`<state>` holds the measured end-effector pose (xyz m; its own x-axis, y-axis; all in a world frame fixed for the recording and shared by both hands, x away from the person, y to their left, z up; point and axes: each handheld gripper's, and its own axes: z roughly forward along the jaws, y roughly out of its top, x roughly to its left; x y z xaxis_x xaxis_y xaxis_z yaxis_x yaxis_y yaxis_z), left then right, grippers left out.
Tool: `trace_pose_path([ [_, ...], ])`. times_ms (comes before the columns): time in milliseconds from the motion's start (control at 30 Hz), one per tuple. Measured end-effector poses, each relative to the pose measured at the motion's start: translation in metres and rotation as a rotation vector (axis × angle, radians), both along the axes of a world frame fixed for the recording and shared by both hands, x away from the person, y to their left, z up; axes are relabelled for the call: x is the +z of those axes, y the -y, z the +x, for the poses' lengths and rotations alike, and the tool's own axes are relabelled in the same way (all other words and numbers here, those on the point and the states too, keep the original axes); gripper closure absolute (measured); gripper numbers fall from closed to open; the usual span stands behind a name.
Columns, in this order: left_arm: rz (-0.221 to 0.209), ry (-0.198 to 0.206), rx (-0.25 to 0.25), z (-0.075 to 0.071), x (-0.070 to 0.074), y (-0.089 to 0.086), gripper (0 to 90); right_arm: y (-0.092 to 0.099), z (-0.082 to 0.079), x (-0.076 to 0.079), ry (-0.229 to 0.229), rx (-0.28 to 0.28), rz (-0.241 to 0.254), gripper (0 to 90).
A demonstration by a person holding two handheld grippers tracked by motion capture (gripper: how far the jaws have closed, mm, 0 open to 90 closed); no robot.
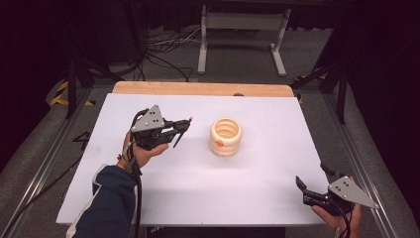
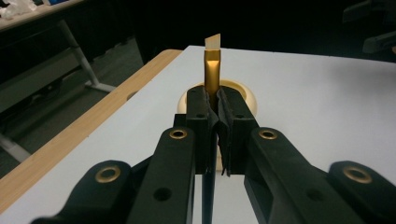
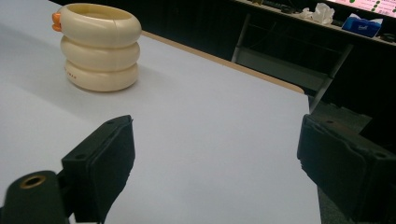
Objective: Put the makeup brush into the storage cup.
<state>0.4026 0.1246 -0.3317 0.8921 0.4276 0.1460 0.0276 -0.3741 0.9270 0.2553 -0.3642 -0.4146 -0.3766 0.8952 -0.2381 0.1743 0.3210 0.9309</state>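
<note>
Near the bench's front right corner my right gripper [image 1: 308, 191] is idling, jaws spread wide; my left gripper [image 2: 213, 116] is pinching a thin, stiff, light-looking brush [image 2: 212, 70] low on its handle—likely slippery; beyond, mid-bench, the cream ringed holder [image 1: 226, 137] is standing upright—contents hidden.

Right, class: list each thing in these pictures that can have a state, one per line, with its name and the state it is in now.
Left gripper: shut on the pen, held above the table.
Pen: clamped between the jaws, slanted tip pointing toward the holder.
Ringed holder: upright on the white table, nothing showing inside it.
Right gripper: open, nothing between its jaws, near the table's front right corner.
White table: flat, bearing the holder.
</note>
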Motion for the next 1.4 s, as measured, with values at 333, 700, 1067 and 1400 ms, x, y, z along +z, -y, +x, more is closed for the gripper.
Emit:
trace_pose_path([
  [333,-0.053,0.002,-0.018,0.005,0.006,0.012,83.6,0.001,0.0,0.0,0.001,0.0,0.0,11.7],
  [700,-0.115,0.002,-0.029,0.008,0.012,0.021,83.6,0.001,0.0,0.0,0.003,-0.002,0.001,11.7],
  [1067,-0.196,0.024,-0.043,0.01,0.022,0.031,83.6,0.001,0.0,0.0,0.006,0.006,0.007,11.7],
  [1400,-0.269,0.021,-0.062,0.016,0.024,0.047,83.6,0.002,-0.002,0.001,0.028,0.04,0.031,10.1],
])
